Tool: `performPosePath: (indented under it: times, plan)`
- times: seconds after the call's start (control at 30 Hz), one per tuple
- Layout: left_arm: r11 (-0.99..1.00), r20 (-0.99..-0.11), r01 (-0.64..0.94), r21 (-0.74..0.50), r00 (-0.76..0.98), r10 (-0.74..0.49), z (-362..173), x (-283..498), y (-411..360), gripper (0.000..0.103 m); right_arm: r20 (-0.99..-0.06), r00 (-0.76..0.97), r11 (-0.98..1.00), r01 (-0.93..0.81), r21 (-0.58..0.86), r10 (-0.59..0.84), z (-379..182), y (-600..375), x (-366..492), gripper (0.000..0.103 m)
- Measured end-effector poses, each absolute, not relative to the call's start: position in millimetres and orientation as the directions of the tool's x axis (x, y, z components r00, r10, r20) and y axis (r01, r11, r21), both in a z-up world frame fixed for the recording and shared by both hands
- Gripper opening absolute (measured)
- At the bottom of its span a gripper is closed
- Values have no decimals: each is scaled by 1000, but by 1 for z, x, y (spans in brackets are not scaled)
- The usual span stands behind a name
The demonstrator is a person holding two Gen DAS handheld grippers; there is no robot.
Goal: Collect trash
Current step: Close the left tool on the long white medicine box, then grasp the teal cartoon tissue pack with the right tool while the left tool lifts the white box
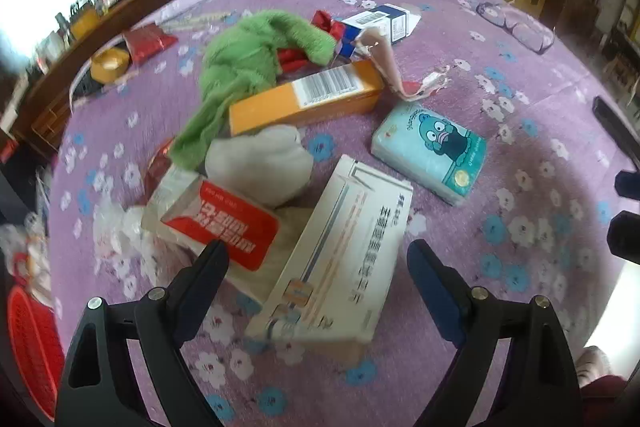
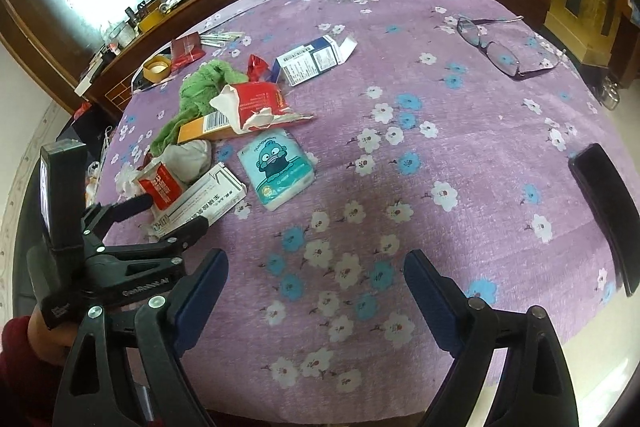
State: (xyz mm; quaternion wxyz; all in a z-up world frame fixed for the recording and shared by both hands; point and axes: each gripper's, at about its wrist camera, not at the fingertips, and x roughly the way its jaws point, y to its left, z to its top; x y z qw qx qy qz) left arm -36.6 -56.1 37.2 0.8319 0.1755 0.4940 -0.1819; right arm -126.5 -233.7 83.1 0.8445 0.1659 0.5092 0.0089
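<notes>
Left tongs [image 1: 316, 259]: held apart astride the white carton [image 1: 340, 251], not clamped.
Right tongs [image 2: 316, 267]: held apart over the bare desk [image 2: 460, 131].

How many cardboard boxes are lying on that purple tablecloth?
3. A long white box lies nearest, between the left gripper's fingers; an orange box sits mid-pile beside the green cloth; a blue-and-white box lies farthest back. The cloth may hide more.

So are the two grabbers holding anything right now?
No. The left gripper is open, its fingers either side of the white box without pinching it. The right gripper is open over bare tablecloth.
</notes>
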Motion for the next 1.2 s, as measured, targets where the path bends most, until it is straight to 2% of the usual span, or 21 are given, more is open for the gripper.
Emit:
performPosePath:
  times: [0.03,0.2,0.33,0.4,0.5,0.63,0.8,0.9,1.2]
  plan:
    - [869,-896,486,94,421,-139,33,-35,-59,62,-858,478,946,148,289,188,82,-234,-124,92]
    - [868,-905,485,104,409,-120,24,-34,-67,60,-862,465,950,120,287,202,77,-234,-114,92]
    - [887,-909,461,13,374,-181,22,-35,-60,23,-863,460,953,102,285,209,75,-235,-104,92]
    - [896,-909,442,-35,359,-213,24,-34,-50,15,-864,456,955,89,284,215,73,-236,-97,92]
    - [905,-905,404,-130,326,-275,25,-37,-33,13,-866,454,961,67,267,209,72,-234,-87,92]
    - [904,-901,385,-184,302,-312,24,-46,-18,13,-873,440,970,16,242,211,68,-224,-72,92]
    - [914,-890,340,-220,314,-331,21,-55,2,14,-880,420,975,-65,212,220,59,-204,-55,91]
    - [916,-890,338,-217,318,-328,23,-57,5,13,-886,411,976,-122,179,214,53,-190,-42,85]
    - [913,-860,347,-214,377,-345,38,-80,4,13,-903,385,974,-183,130,193,27,-171,-4,78]
